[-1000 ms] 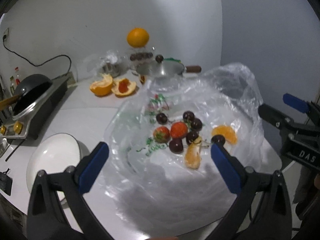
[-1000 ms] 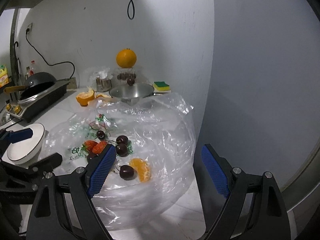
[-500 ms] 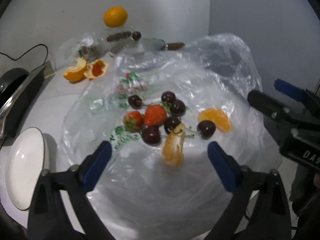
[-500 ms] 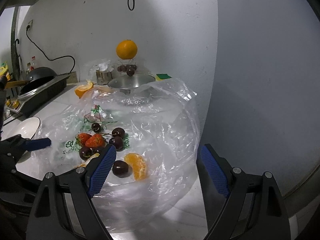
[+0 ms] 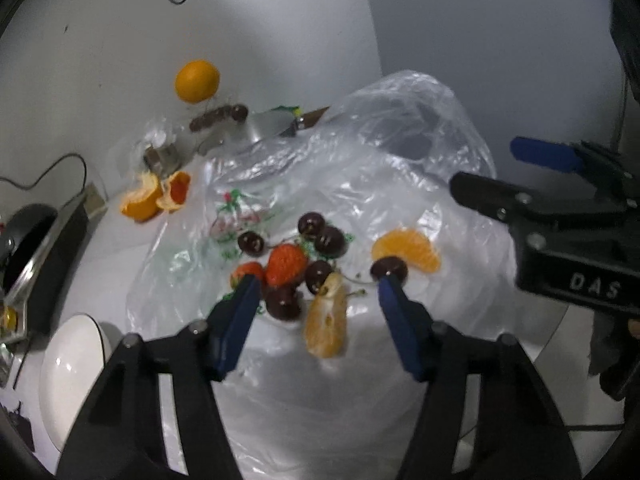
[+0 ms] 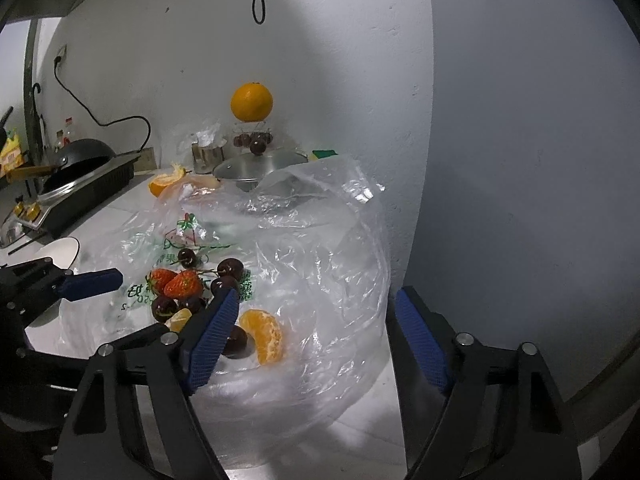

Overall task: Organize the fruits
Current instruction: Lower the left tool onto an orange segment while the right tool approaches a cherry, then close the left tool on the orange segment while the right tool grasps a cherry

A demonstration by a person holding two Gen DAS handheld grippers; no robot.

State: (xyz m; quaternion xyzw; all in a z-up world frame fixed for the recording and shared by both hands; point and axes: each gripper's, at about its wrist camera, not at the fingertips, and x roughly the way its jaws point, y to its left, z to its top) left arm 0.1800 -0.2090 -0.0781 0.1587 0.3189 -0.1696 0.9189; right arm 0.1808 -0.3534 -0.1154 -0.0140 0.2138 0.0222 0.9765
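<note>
Left gripper (image 5: 316, 286) hung over the fruit pile as I watched, its jaws closing with an orange wedge (image 5: 326, 320) and a cherry (image 5: 283, 303) between the blue pads, neither pad pressing on fruit yet. Right gripper (image 6: 316, 334) sat off to the side, jaws wide though easing inward, its left pad (image 6: 212, 336) in front of the bag (image 6: 320, 248) and its right one beyond the bag's edge, gripping nothing. All the loose fruit lay on the crumpled bag on the white counter (image 5: 104, 248): two strawberries (image 5: 286, 264) touching in the middle, dark cherries around them, and a second wedge (image 5: 410, 250) off to the right with a cherry against it. Behind the bag I could see a whole orange (image 5: 197, 81) raised on a stand by the wall, peel (image 5: 154, 198) on the counter, a lidded pan (image 6: 260, 164), and a white bowl (image 5: 72, 364) at the left.
</note>
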